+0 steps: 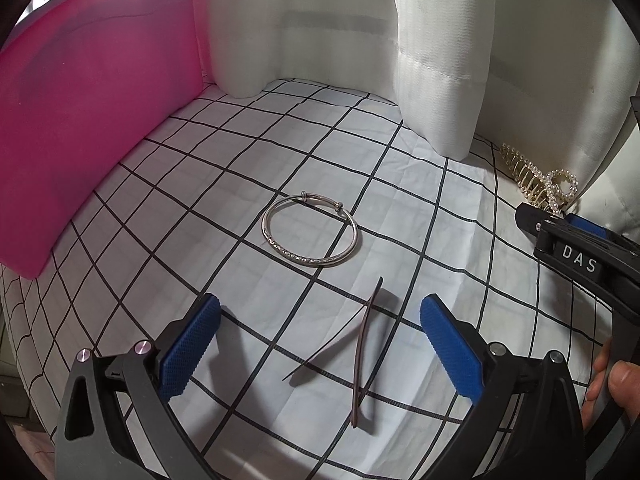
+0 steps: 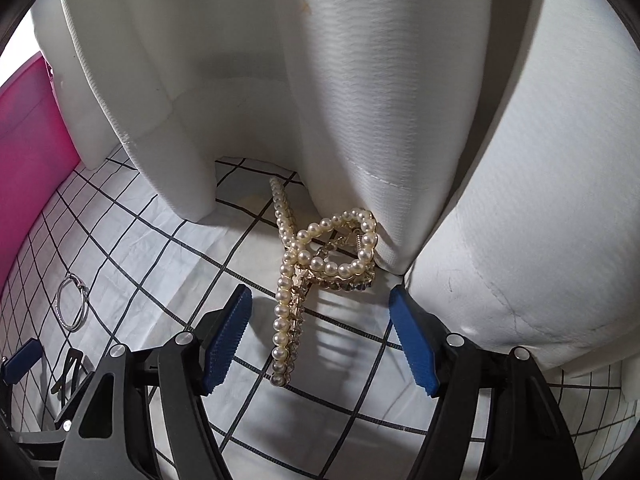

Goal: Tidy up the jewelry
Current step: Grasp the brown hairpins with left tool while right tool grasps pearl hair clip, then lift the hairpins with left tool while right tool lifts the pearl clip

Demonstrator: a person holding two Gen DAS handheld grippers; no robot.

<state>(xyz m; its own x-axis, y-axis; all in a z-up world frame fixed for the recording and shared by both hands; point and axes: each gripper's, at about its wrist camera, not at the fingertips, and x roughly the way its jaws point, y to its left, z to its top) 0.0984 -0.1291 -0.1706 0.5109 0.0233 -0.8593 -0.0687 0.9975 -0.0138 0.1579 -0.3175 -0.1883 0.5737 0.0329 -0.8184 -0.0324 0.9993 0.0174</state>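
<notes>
A brown snap hair clip lies on the checked cloth between the fingers of my open left gripper. A silver bangle lies just beyond it; the bangle also shows in the right wrist view, at far left. A gold claw clip covered in pearls lies against the white box, between and just ahead of the fingers of my open right gripper. The pearl clip and the right gripper also show at the right in the left wrist view.
A white fabric organiser with upright walls stands at the back and right. A pink box stands at the left. The hair clip and the left gripper's blue pad show at the right wrist view's lower left.
</notes>
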